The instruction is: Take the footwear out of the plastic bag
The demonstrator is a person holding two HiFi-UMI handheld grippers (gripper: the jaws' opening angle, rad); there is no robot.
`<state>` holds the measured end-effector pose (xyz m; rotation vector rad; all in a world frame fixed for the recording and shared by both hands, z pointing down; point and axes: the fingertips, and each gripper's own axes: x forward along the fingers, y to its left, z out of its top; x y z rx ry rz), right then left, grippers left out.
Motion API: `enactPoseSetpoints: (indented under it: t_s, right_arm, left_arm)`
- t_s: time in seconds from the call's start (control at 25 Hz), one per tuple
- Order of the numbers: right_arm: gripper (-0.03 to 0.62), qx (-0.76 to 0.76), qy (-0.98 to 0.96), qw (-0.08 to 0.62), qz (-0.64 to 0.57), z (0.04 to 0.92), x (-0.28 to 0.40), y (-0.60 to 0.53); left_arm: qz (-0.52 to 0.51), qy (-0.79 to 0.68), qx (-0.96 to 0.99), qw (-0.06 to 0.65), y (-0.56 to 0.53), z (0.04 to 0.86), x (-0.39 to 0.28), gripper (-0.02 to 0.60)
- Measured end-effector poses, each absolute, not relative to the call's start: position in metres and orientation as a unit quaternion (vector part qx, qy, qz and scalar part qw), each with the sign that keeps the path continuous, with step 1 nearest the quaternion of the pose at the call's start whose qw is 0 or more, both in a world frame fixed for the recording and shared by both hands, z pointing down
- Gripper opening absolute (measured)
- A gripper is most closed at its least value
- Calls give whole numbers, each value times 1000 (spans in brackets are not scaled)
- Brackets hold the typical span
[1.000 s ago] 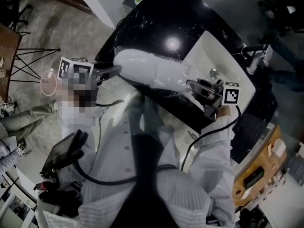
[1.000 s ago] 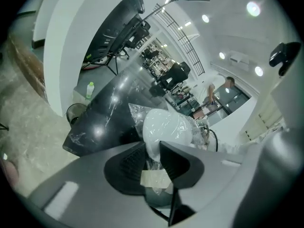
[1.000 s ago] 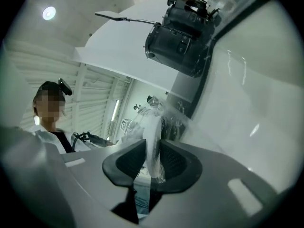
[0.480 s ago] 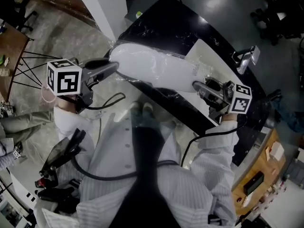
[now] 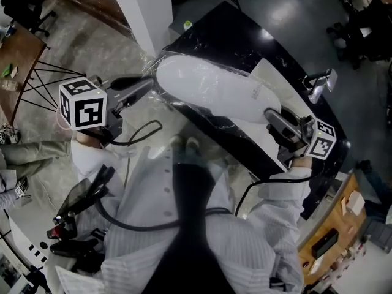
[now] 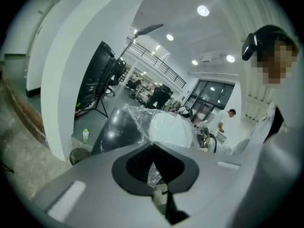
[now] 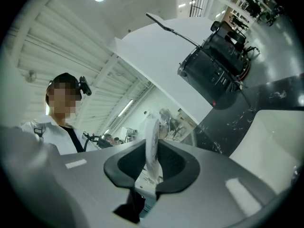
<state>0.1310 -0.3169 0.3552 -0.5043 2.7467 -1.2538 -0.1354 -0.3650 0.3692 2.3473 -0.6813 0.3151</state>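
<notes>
A white shoe inside a clear plastic bag hangs in the air between my two grippers, above the black counter. My left gripper is at the shoe's left end, shut on a crinkled fold of the bag. In the left gripper view the film is pinched in the left gripper, with the shoe beyond. My right gripper is at the shoe's right end. Its jaws are closing, with a thin white edge of the shoe between the pads of the right gripper.
Under the shoe a black marble counter holds a white sink with a chrome faucet. A white pillar and a green bottle stand behind. A brown table is far left. The person's white coat fills the foreground.
The left jaws have closed onto the bag's edge. The right gripper now sits lower and further right, and the bagged shoe still hangs between the two.
</notes>
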Motion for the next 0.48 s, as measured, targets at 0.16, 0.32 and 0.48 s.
enactPoseSetpoints:
  t_s: [0.16, 0.32, 0.48]
  right_arm:
    - [78, -191, 893, 59, -403, 350, 147, -314]
    - [77, -225, 890, 67, -392, 344, 166, -307]
    - [78, -273, 882, 73, -378, 341, 192, -300]
  left_arm:
    - [113, -272, 900, 321, -368, 361, -143, 0]
    - [117, -290, 896, 316, -367, 359, -150, 0]
    - [120, -328, 885, 309, -372, 363, -164, 0]
